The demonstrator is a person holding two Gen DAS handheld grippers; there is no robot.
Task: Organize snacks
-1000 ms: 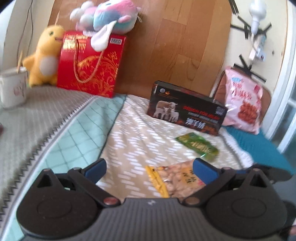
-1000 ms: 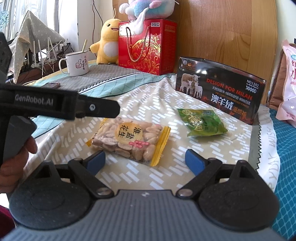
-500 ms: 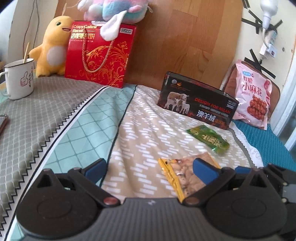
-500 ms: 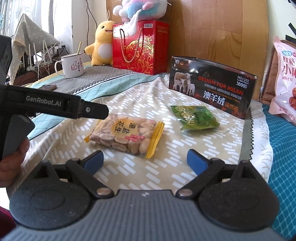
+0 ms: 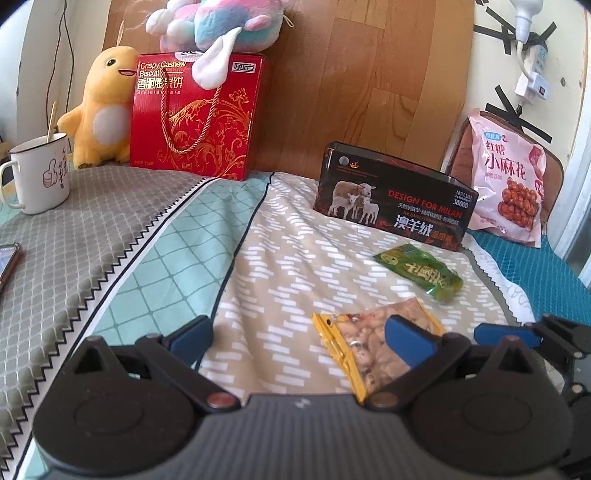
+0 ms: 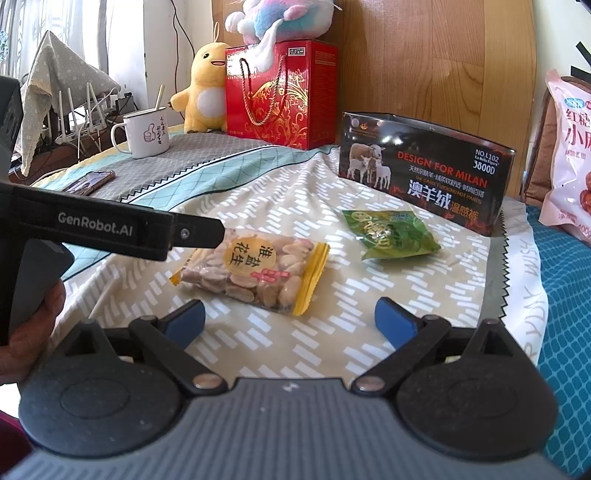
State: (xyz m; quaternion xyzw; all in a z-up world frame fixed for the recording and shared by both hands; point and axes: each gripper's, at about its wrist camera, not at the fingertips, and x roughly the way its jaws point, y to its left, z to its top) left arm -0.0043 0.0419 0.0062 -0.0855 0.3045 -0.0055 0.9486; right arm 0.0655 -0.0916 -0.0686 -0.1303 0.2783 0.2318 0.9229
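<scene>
Clear yellow-edged peanut bag lies flat on beige patterned cloth, green crinkled snack packet near, apart. Left gripper spread wide, empty. Right gripper spread wide, empty, just before peanut bag.

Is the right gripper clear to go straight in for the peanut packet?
Probably yes: the right gripper stands open with the peanut packet just ahead on bare cloth; the left gripper sits off its side.

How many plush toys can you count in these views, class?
2. A yellow plush stands left of the red gift box; a pastel plush lies on top of that box. Others may sit outside the views.
</scene>
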